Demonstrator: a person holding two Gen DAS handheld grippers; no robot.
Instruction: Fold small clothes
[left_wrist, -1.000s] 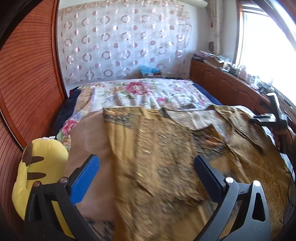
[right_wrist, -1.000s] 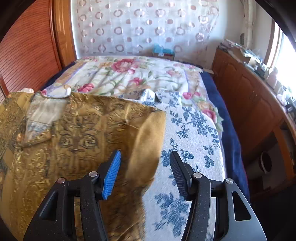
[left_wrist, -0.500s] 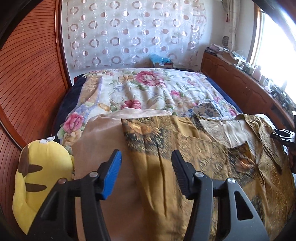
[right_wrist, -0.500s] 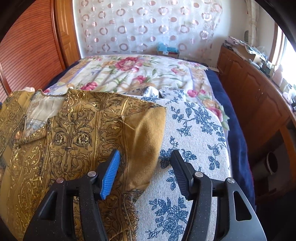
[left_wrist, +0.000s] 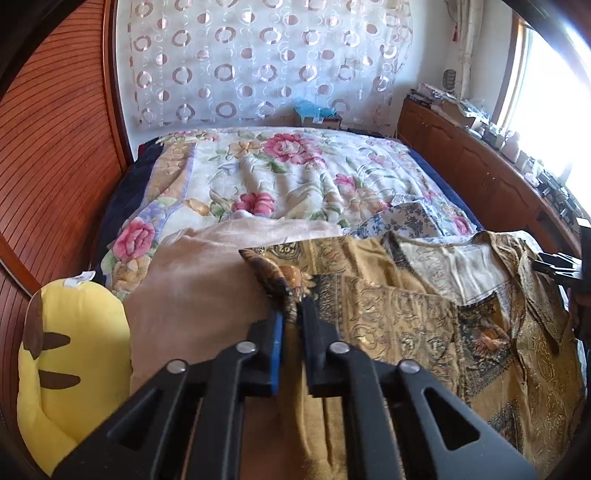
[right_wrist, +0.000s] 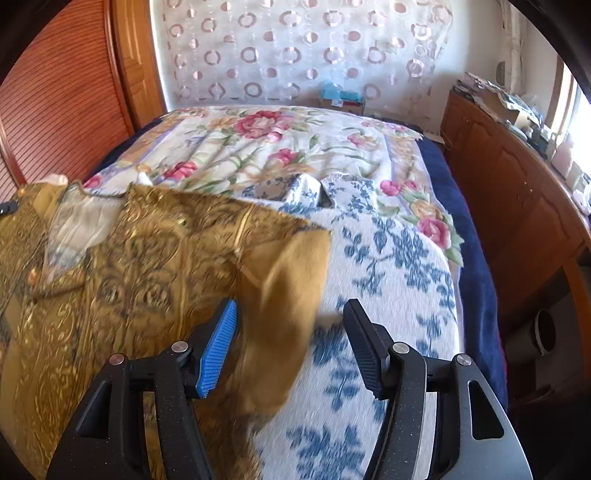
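Note:
A gold patterned shirt (left_wrist: 424, 314) lies spread on the bed, front up, with its pale lining showing at the collar. My left gripper (left_wrist: 291, 314) is shut on the shirt's left sleeve edge, which bunches up between the fingers. In the right wrist view the same shirt (right_wrist: 147, 266) fills the left half, and its plain gold right sleeve (right_wrist: 288, 295) lies between the fingers of my right gripper (right_wrist: 290, 332). The right gripper is open, with the sleeve blurred by motion.
The shirt rests on a tan cloth (left_wrist: 192, 288) and a blue-flowered white cloth (right_wrist: 391, 295) over a floral quilt (left_wrist: 280, 173). A yellow plush toy (left_wrist: 70, 362) sits at the bed's left edge. A wooden cabinet (right_wrist: 517, 206) runs along the right side.
My left gripper has closed on the shirt's left sleeve edge; it was open before. My right gripper stayed open and shifted slightly over the right sleeve.

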